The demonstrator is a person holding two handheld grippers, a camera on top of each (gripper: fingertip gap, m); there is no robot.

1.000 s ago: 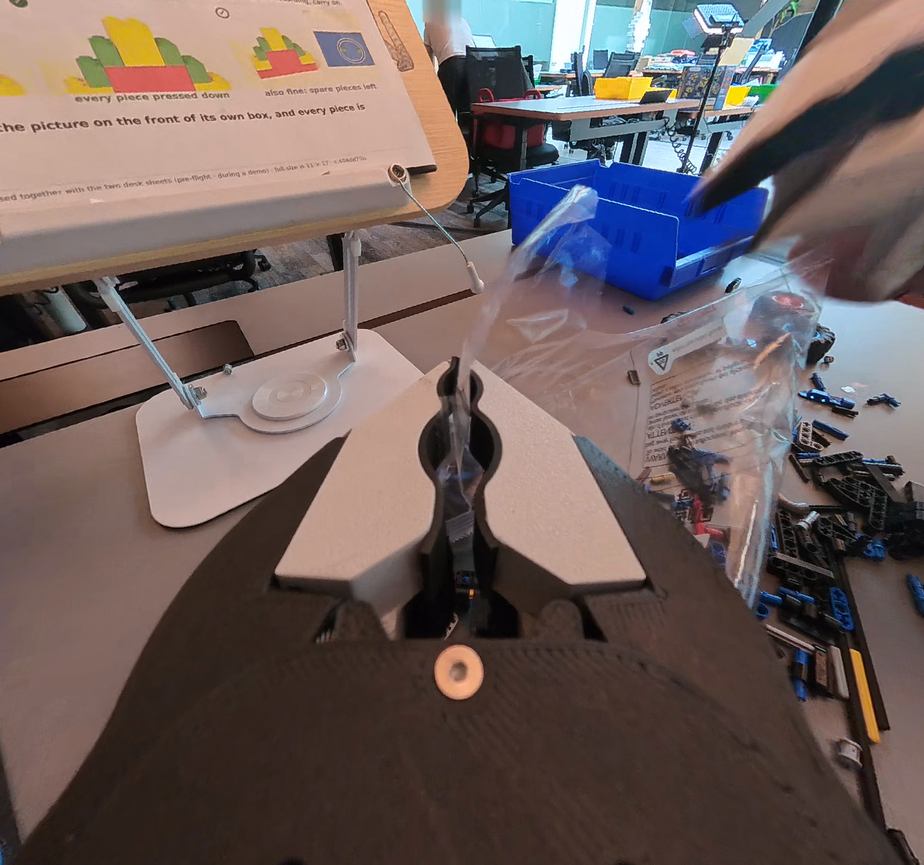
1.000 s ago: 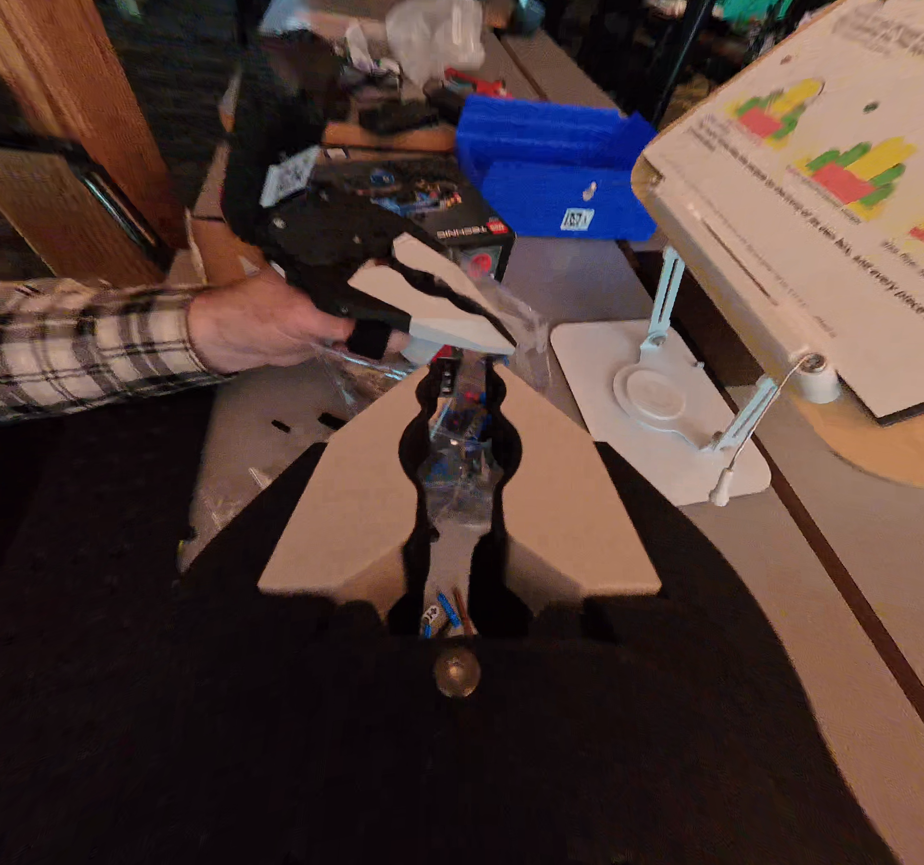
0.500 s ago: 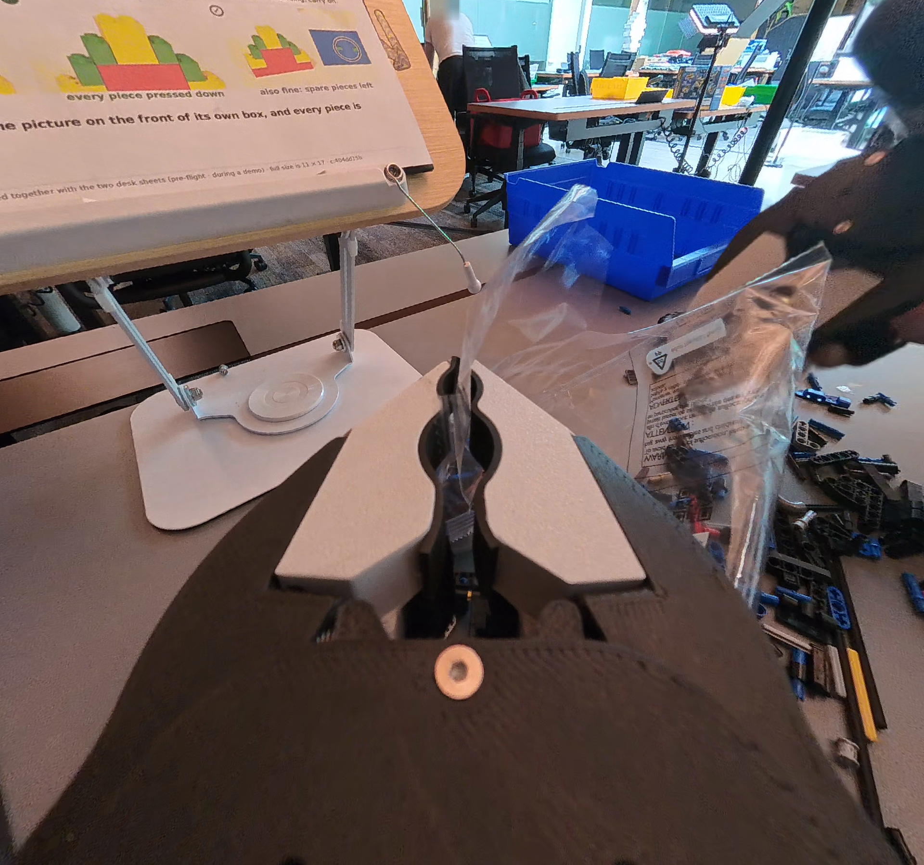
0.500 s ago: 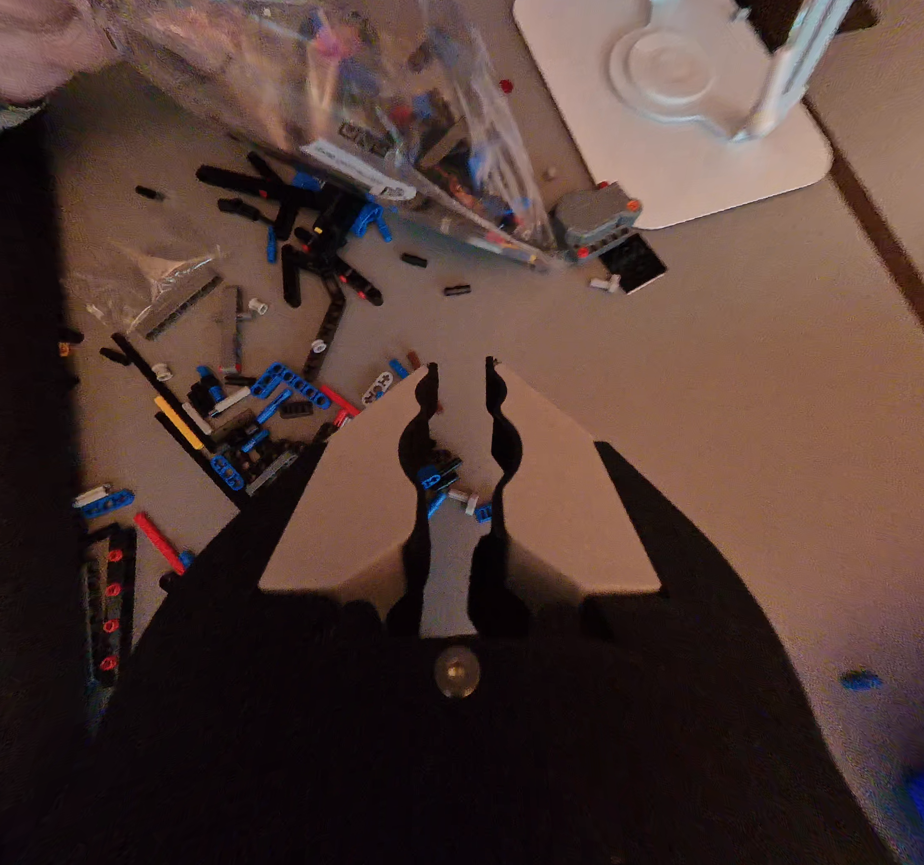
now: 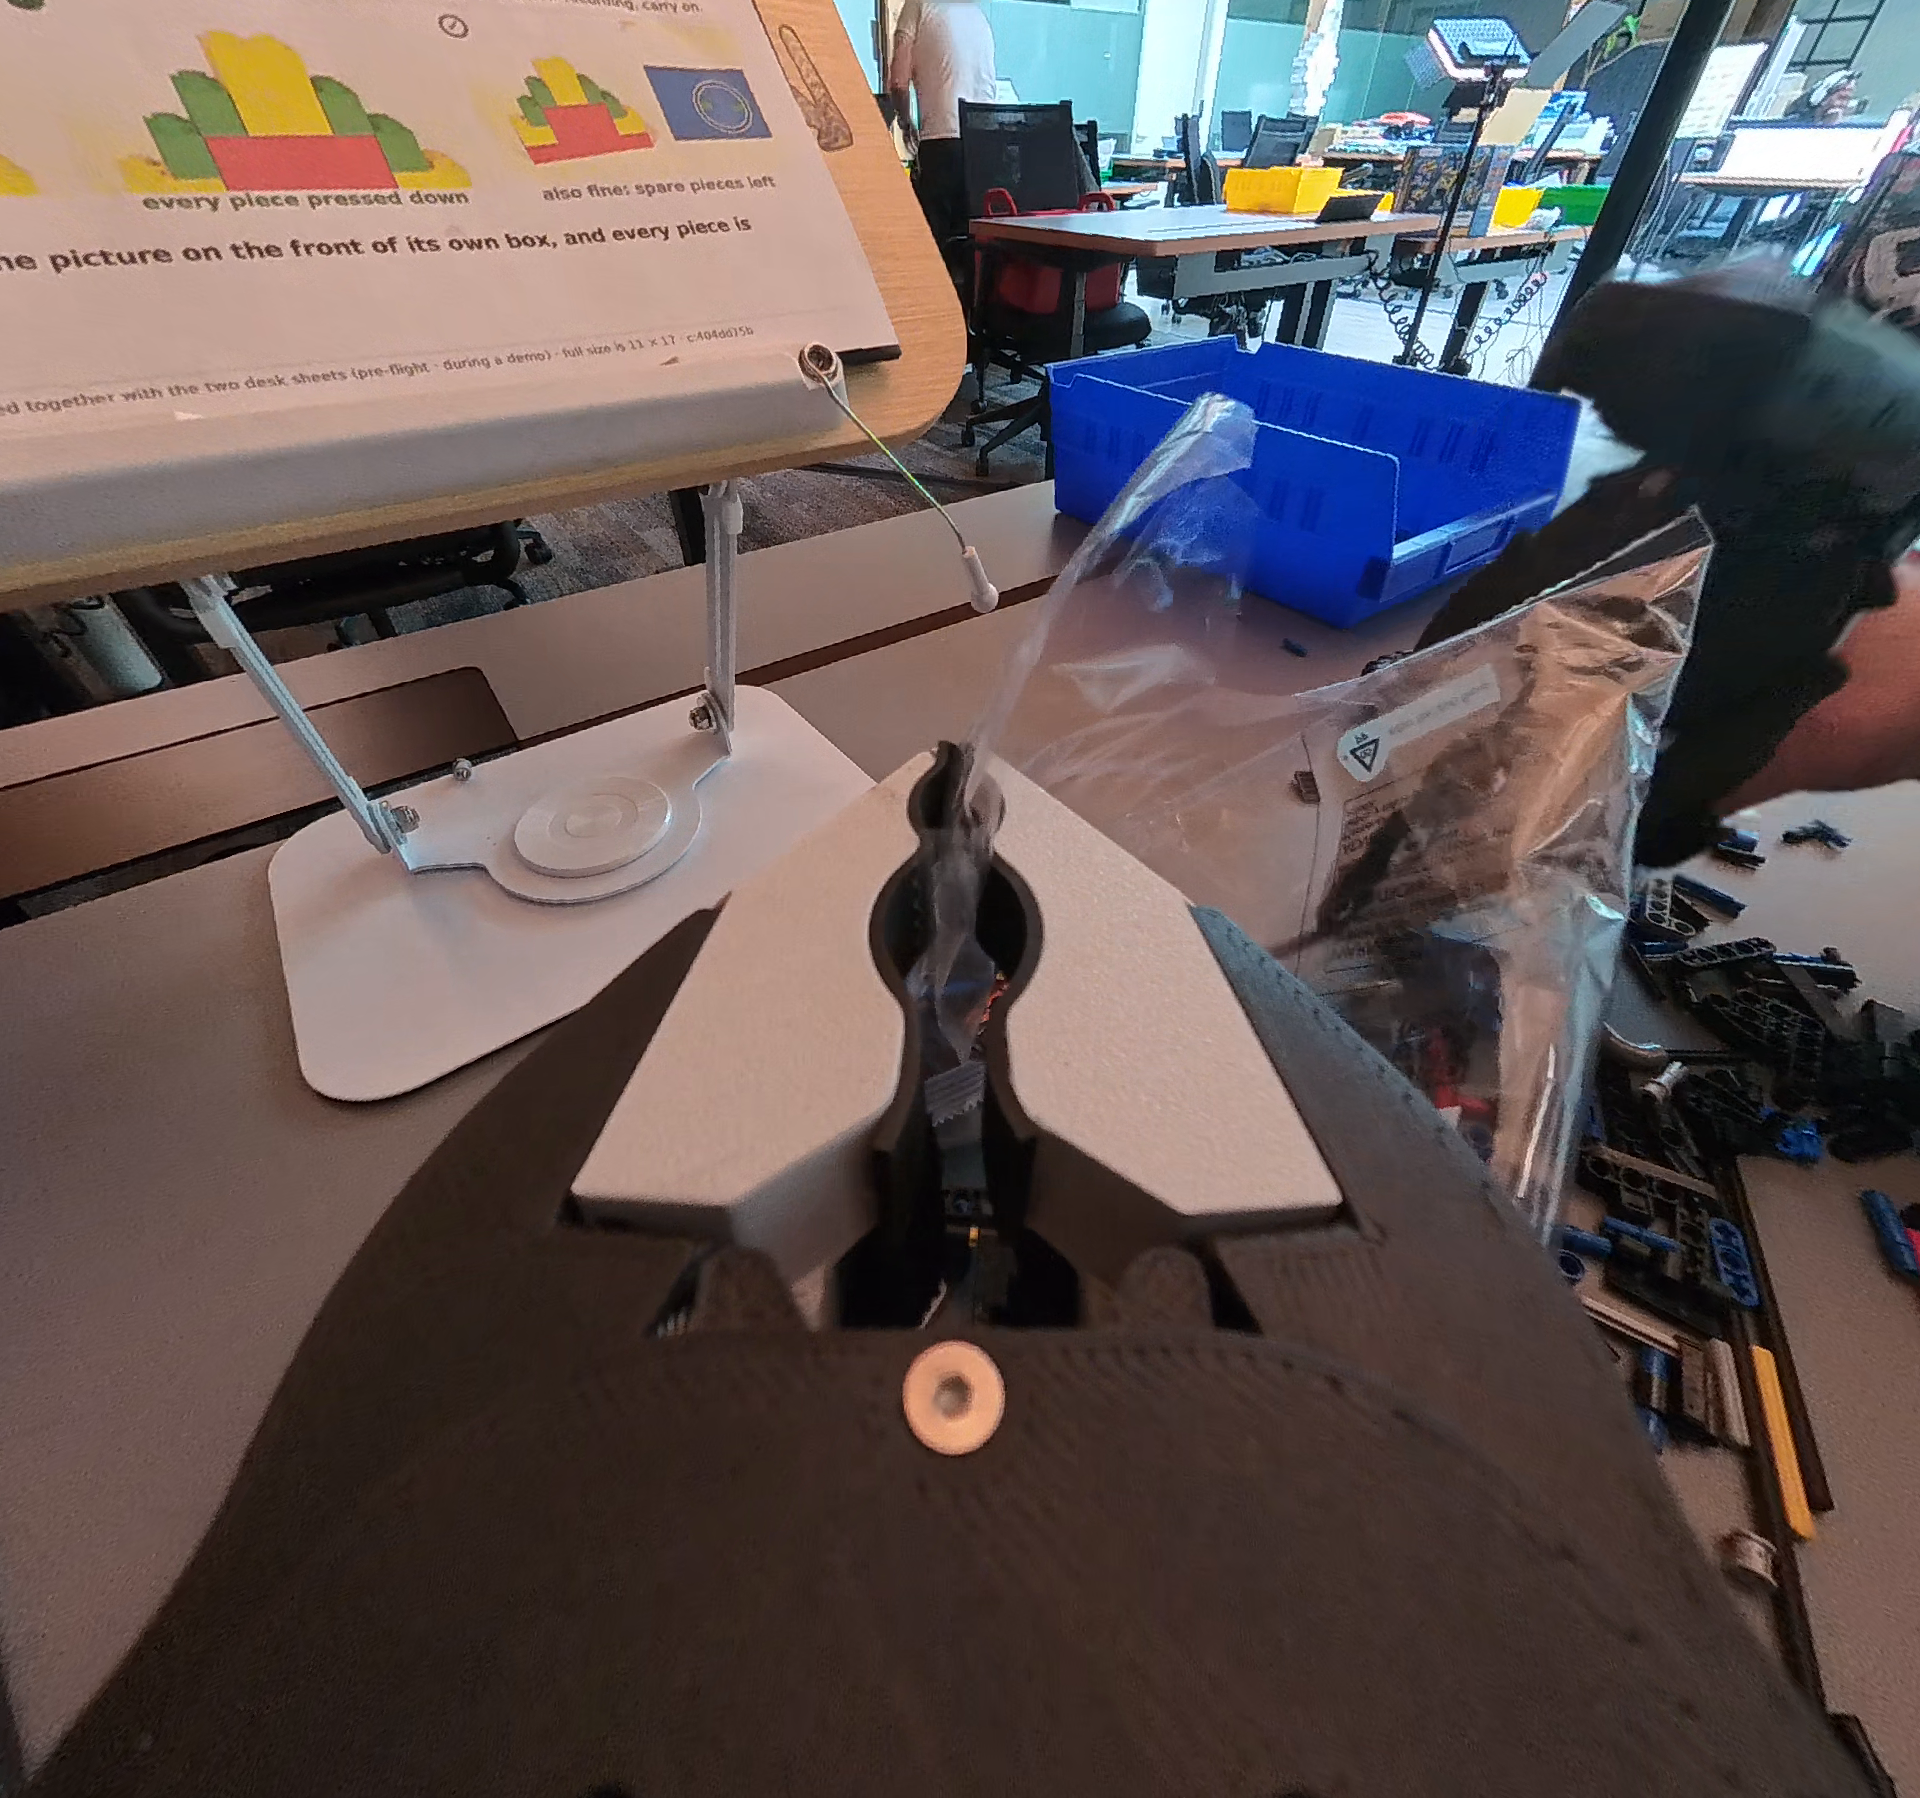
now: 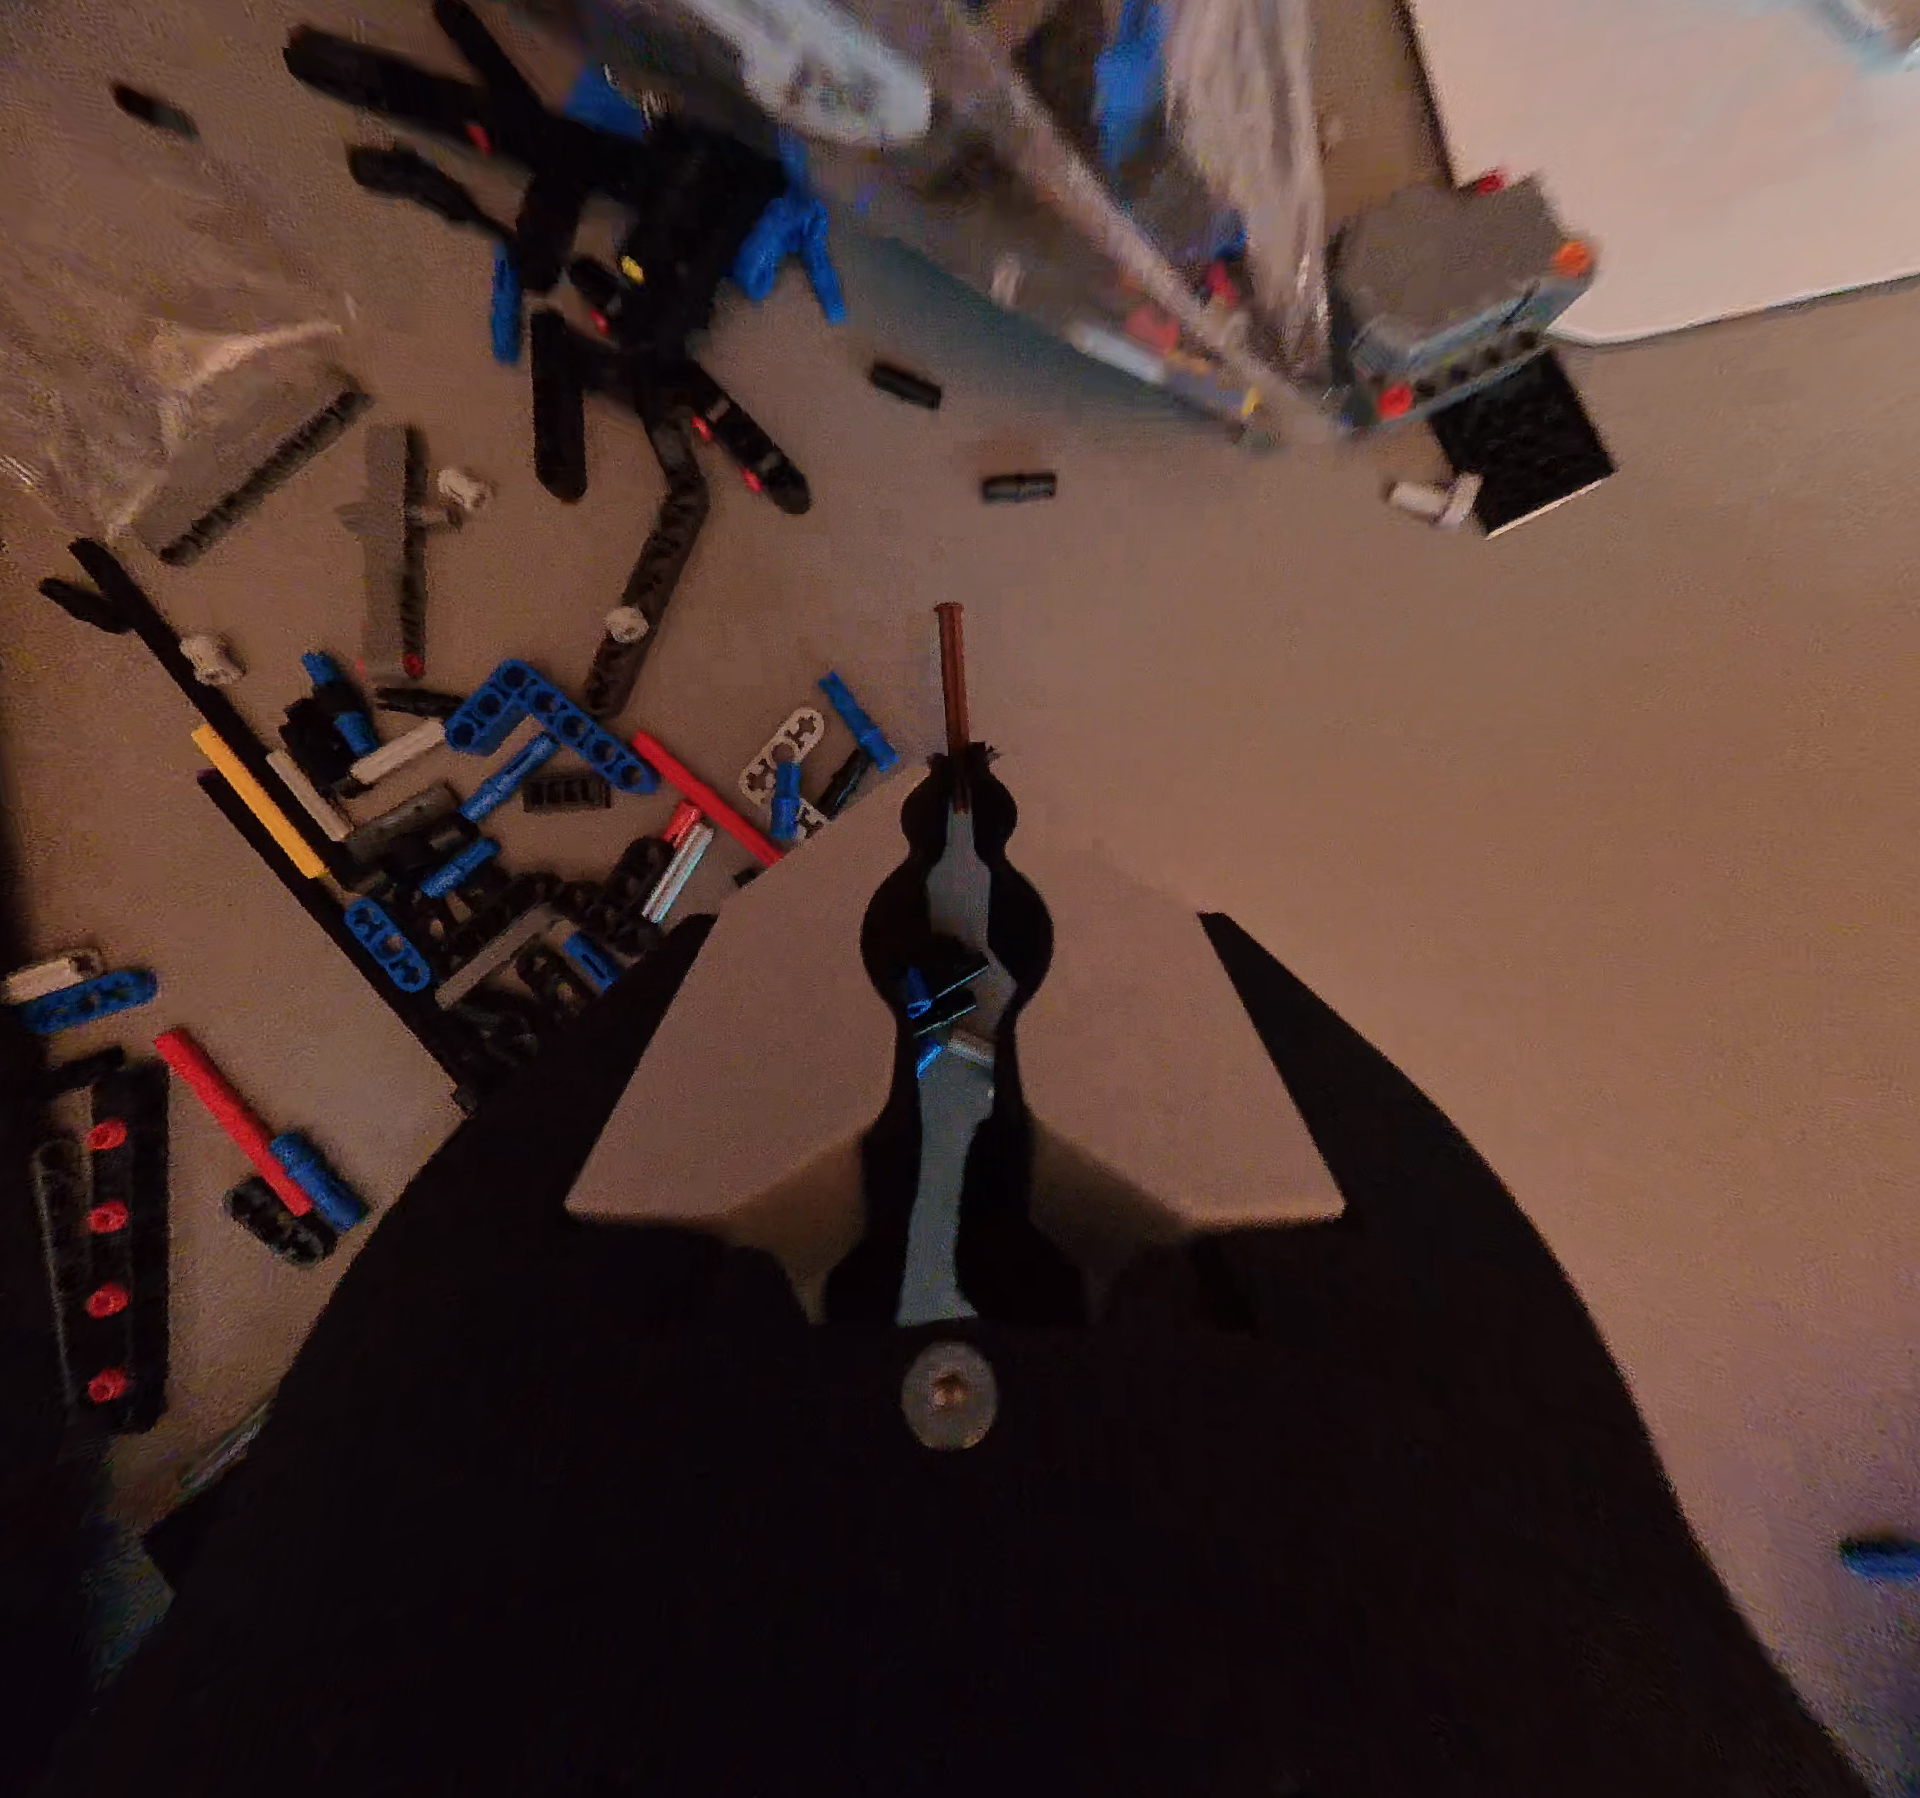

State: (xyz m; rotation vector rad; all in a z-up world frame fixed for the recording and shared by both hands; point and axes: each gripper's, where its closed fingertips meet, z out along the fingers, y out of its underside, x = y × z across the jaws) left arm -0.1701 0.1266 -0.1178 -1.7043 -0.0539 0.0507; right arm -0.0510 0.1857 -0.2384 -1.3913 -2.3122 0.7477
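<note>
- The grey table [image 5: 156,1073] carries the white base [image 5: 416,969] of a document stand on the left.
- A blue bin [image 5: 1299,491] stands far.
- Small building pieces [image 6: 499,813] lie scattered on the right.

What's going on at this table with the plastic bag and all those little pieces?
A person works a pair of hand-held tongs. The left tongs are shut on a corner of a clear plastic bag with small building pieces inside, holding it up over the table. The right tongs, nearly closed, pinch a thin dark red rod above the scattered black, blue and red pieces. A sheet stand and a blue bin are nearby.
</note>
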